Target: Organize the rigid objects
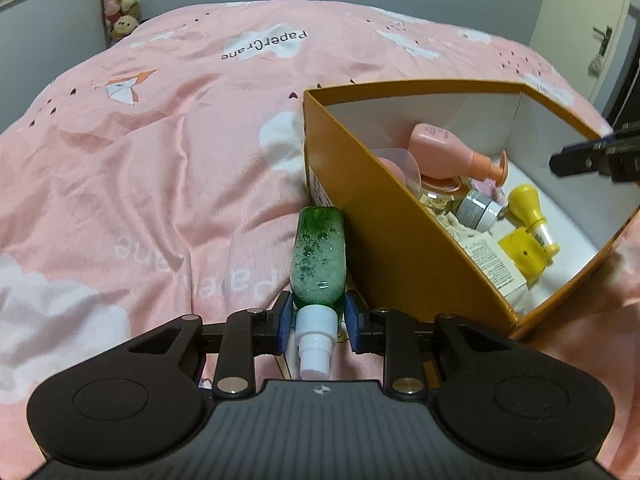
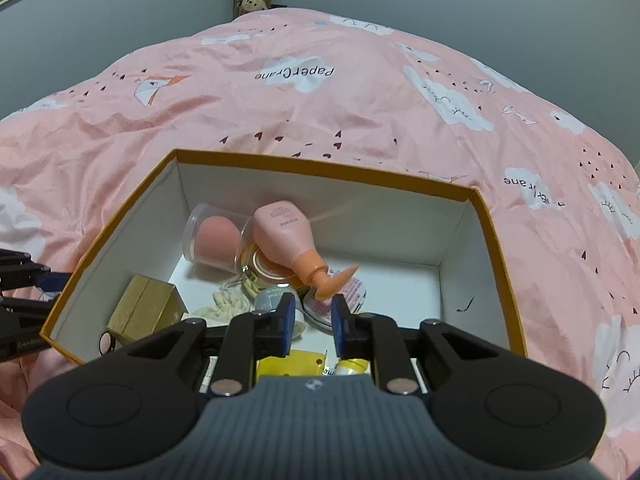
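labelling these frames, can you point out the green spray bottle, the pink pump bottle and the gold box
green spray bottle (image 1: 318,256), left wrist view, on its foamy body
pink pump bottle (image 2: 280,236), right wrist view, on its pink body
gold box (image 2: 146,308), right wrist view, on its top face

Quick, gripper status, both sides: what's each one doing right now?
Left gripper: shut on the green spray bottle, outside the orange box.
Right gripper: open, holding nothing, above the box's contents.

both grippers have matte black ribbed bodies, silver rivets, round side discs and blue-padded fingers (image 1: 284,316).
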Demonstrator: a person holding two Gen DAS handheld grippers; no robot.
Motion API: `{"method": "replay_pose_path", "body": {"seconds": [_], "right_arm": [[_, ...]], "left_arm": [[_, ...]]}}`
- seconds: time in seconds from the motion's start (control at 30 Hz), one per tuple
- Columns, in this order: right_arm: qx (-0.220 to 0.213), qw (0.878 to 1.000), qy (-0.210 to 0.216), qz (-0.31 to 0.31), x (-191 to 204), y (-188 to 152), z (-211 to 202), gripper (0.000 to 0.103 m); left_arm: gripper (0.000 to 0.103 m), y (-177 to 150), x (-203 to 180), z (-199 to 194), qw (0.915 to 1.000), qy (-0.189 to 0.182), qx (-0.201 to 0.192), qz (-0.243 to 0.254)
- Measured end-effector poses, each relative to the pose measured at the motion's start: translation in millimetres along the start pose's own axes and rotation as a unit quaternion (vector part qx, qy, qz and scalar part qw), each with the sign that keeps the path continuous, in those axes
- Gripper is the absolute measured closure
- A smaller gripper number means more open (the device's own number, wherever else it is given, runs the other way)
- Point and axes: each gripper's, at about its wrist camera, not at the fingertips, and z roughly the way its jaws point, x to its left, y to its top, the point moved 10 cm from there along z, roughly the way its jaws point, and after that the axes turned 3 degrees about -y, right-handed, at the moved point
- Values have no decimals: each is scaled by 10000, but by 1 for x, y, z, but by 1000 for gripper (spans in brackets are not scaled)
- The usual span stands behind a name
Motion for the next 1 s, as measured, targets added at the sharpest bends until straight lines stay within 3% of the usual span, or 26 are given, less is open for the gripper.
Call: {"method": "replay_pose_path", "body": {"seconds": [0.07,0.23,0.5,0.53,0.57,0.77,0.9,1.0], "right_arm": [[27,10000,11,-52,2,-1,1,78],[118,9998,36,-126,2,-1,3,70],[384,9992,143,0,-14,5,5,69],[451,9988,161,35,-17,6,7,69],[513,9985,193,62,-18,6,9,69],[713,9972,233,57,-20,8,21,69],[653,9969,430,29,-9,9,19,67],[531,9968,602,-27,5,7,11,58]], "left_arm": [[73,0,3,-5,9998,-74,-45,-185],[74,9,11,-25,9975,-274,-257,-600],[80,38,21,-58,9926,-390,-636,-955],[84,42,21,-61,9920,-433,-662,-982],[103,46,21,-63,9915,-478,-670,-1011],[103,73,17,-79,9913,-518,-969,-724],[101,67,21,-74,9940,-510,-738,-625],[73,46,21,-63,9969,-434,-466,-455]]}}
